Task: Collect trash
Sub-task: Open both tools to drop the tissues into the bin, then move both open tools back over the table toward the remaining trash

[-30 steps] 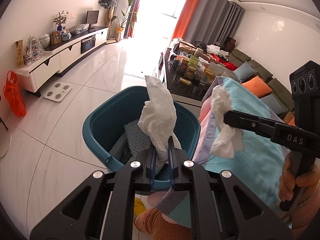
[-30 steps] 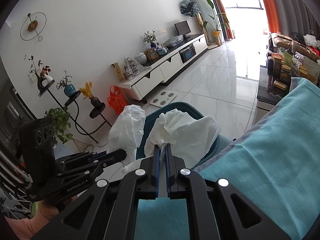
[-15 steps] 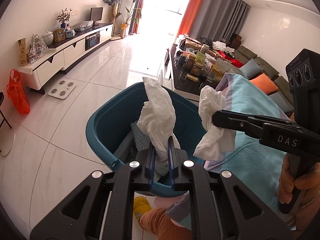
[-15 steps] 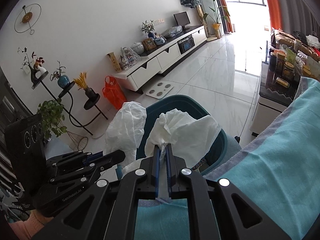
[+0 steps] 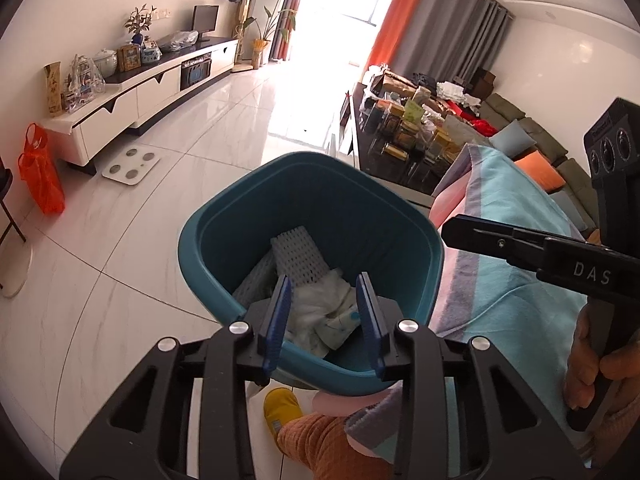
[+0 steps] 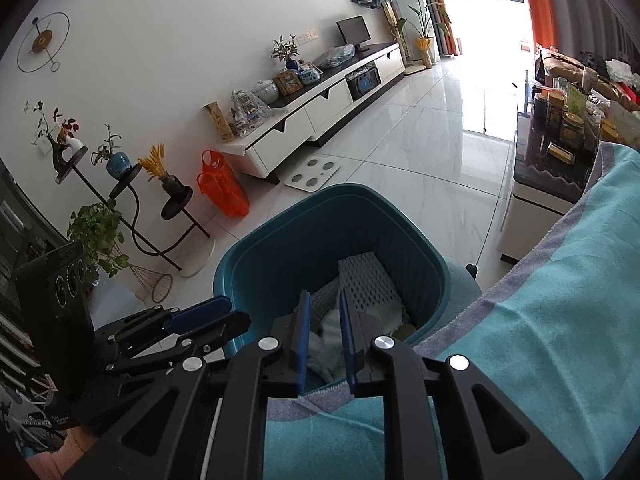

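Both your left claw [image 5: 326,322] and right claw [image 6: 323,344] are opening, empty, over the deep teal plastic bin [image 5: 224,220], where the crumpled white tissues [image 5: 320,314] lie: light, soft, pinch any fold.

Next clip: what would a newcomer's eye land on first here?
The teal bin on the white floor at centre, with crumpled white tissues and foam netting inside. Above it, the left hand-held gripper and right hand-held gripper are opening, empty.

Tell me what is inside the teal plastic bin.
Inside the teal plastic bin lie white foam netting and crumpled white tissues. Anything beneath them is covered.
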Action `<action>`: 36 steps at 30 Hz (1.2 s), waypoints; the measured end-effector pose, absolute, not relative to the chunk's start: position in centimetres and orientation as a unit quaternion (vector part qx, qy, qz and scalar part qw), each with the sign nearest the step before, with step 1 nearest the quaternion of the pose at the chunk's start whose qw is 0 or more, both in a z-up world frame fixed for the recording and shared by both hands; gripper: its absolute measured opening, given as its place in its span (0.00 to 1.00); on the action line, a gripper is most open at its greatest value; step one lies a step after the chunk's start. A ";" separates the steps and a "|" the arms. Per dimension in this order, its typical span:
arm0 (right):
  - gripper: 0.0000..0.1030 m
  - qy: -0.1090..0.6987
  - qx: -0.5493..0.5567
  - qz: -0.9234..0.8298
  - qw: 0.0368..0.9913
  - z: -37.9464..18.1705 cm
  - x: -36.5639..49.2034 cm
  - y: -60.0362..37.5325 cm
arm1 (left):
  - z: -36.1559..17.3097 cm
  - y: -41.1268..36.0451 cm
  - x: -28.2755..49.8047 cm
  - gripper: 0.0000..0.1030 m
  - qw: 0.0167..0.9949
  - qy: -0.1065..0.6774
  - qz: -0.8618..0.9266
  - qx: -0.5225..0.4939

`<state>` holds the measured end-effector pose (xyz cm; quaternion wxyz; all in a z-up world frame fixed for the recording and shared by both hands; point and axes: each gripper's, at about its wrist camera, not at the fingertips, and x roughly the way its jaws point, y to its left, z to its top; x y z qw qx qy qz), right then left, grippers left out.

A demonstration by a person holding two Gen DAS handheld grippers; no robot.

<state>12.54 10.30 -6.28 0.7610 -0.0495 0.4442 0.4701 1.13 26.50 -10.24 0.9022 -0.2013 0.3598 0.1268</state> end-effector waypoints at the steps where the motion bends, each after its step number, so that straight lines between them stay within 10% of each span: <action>1: 0.14 0.442 -0.048 0.471 0.762 -6.2 12.5 10.0 | -10.0 26.4 0.9 0.34 0.904 0.356 0.125 -0.200; 12: 0.21 0.398 -0.023 0.474 0.785 -3.3 10.7 3.4 | -7.0 22.2 -0.4 0.53 0.931 0.316 0.065 -0.169; 36: 0.26 0.343 0.059 0.263 0.900 -1.7 6.5 -22.5 | -5.3 -0.2 5.5 0.54 0.922 0.324 -0.204 -0.051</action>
